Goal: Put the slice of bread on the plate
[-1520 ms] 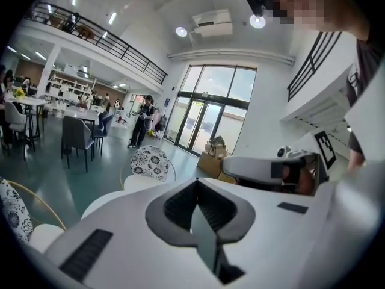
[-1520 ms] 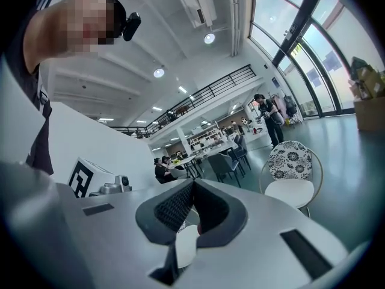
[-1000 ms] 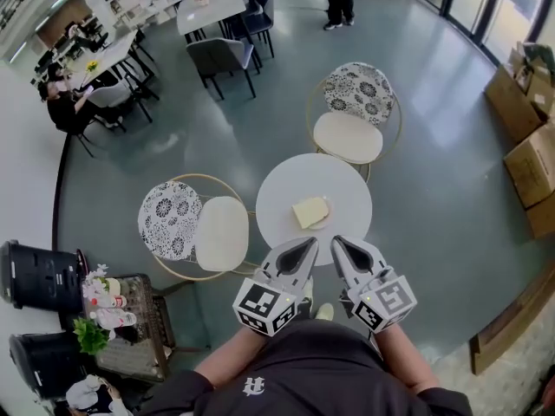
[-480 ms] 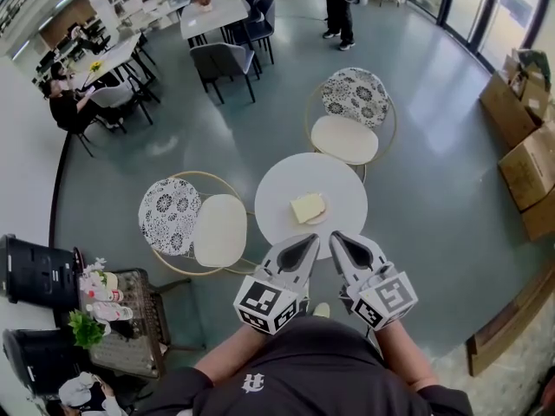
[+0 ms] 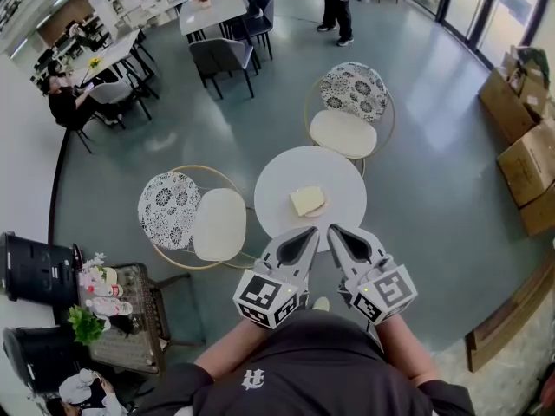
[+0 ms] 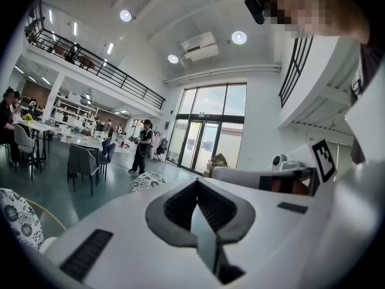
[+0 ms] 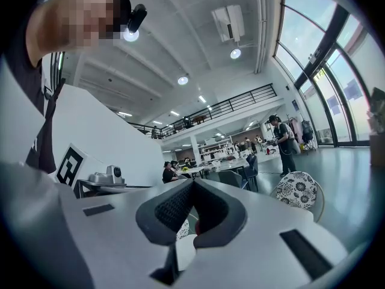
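Left tool (image 5: pixel 305 235) and right tool (image 5: pixel 335 232), both clenched empty, have drawn back from the worktop (image 5: pixel 284 180); bread (image 5: pixel 307 201) lies on the plate (image 5: pixel 323 207), task apparently done.

Grey-green floor (image 5: pixel 434 215), patterned chairs (image 5: pixel 351 102), cardboard boxes (image 5: pixel 531 159) right, tall windows (image 6: pixel 207 122).

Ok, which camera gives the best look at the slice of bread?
The head view. It looks down on the slice of bread, fully in sight on the plate on the round white table. The left gripper view and the right gripper view look out across the room and show none of it.
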`<state>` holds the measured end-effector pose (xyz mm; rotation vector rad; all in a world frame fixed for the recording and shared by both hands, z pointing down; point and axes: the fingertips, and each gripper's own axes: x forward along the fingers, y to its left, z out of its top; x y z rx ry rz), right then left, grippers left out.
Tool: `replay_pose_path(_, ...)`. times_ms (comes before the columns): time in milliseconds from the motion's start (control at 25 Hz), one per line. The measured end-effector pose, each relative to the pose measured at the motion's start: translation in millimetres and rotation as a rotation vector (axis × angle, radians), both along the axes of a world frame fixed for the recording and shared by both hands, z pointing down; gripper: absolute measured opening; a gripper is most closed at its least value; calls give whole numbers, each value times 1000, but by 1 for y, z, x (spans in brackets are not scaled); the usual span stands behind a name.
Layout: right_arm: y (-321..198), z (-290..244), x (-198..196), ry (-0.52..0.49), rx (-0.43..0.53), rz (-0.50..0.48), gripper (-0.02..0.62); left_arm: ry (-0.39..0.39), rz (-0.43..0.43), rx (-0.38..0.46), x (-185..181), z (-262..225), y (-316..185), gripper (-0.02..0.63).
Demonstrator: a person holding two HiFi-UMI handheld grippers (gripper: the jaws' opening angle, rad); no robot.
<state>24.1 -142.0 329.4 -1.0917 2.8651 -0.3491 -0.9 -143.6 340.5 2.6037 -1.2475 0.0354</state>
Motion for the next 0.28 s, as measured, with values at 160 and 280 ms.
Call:
replay_pose_path(160, -2, -1, 0, 3, 9, 0, 2, -2, -1, 12, 0, -3, -2, 6)
replay_pose_path(280, -7, -2, 0, 5, 19, -4, 2, -2, -7, 25, 0, -4, -7, 6)
